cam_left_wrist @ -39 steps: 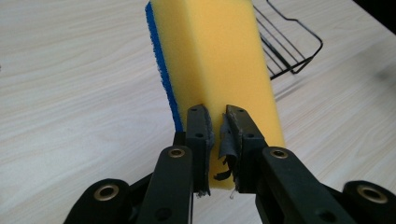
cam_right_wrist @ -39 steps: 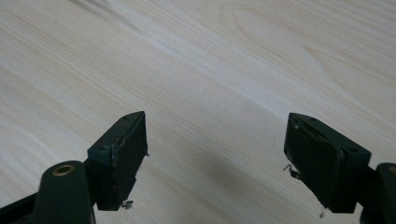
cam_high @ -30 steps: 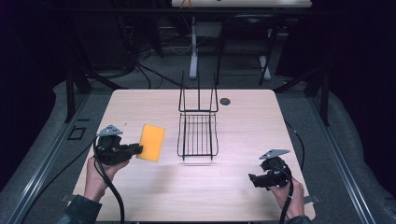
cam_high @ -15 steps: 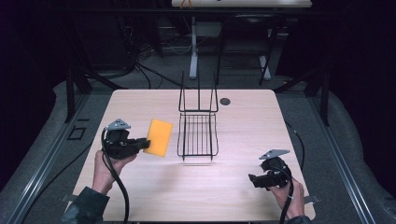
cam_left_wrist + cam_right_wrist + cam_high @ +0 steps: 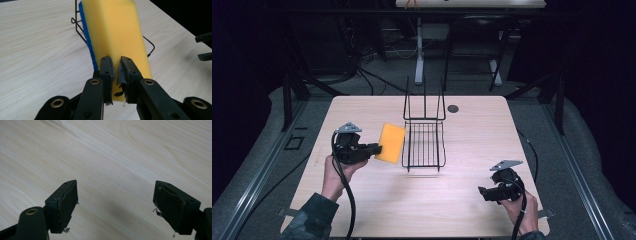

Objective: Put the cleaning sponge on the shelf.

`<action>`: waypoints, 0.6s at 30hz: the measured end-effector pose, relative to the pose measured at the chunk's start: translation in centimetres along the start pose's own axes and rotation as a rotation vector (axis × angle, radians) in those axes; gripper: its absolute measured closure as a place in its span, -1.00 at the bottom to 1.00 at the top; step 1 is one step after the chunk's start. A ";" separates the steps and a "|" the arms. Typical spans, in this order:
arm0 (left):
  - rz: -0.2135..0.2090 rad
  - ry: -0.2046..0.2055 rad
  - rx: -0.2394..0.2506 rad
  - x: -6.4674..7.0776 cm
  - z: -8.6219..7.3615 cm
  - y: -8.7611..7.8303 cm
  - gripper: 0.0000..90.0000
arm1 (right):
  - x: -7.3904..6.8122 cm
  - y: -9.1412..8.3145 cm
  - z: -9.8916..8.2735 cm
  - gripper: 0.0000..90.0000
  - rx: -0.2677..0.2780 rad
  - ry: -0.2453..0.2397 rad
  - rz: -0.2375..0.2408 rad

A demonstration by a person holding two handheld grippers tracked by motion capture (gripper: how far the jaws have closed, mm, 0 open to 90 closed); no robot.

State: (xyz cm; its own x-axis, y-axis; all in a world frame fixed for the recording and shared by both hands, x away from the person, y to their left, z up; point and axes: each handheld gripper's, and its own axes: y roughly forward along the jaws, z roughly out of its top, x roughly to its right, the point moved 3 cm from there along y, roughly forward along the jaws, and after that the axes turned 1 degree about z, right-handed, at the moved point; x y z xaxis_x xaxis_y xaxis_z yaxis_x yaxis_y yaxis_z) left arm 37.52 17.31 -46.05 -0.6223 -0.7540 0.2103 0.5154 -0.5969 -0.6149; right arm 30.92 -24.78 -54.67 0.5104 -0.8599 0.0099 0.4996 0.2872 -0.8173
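Observation:
A yellow sponge (image 5: 391,143) with a blue scouring side (image 5: 88,42) hangs above the table, just left of a black wire rack (image 5: 424,142). My left gripper (image 5: 376,148) is shut on its near end, and in the left gripper view both jaws pinch the yellow sponge (image 5: 117,37) at its lower edge, the left gripper (image 5: 117,71) pointing toward the rack (image 5: 80,32) behind it. Near the front right of the table my right gripper (image 5: 484,192) stands open over bare wood, and in its own view the right gripper (image 5: 115,202) has nothing between its wide-apart jaws.
The light wooden table (image 5: 472,150) has a small dark round hole (image 5: 453,108) behind the rack. Black frames and cables stand beyond the far edge. The rack's tall back wires (image 5: 424,100) rise at its far end.
My left gripper has carried the sponge rightward and up, from the table's left toward the rack's left side. The right gripper has stayed where it was.

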 end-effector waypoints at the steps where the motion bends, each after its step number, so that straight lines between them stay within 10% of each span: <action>1: -0.006 0.001 0.000 0.0 0.1 0.1 0.79 | 0.0 0.0 0.0 -0.57 -0.001 0.004 0.001; 18: -0.025 -0.039 0.009 0.9 1.1 3.3 0.79 | -0.1 0.1 0.0 -0.57 0.003 0.010 0.024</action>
State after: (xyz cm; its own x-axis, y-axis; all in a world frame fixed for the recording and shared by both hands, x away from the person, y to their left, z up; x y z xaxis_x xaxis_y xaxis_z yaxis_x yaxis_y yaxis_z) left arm 39.28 14.40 -47.05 -0.6120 -0.7487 0.2549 0.5053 -0.6181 -0.6022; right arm 30.92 -24.71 -54.74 0.5152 -0.8569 -0.0159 0.4892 0.3093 -0.8155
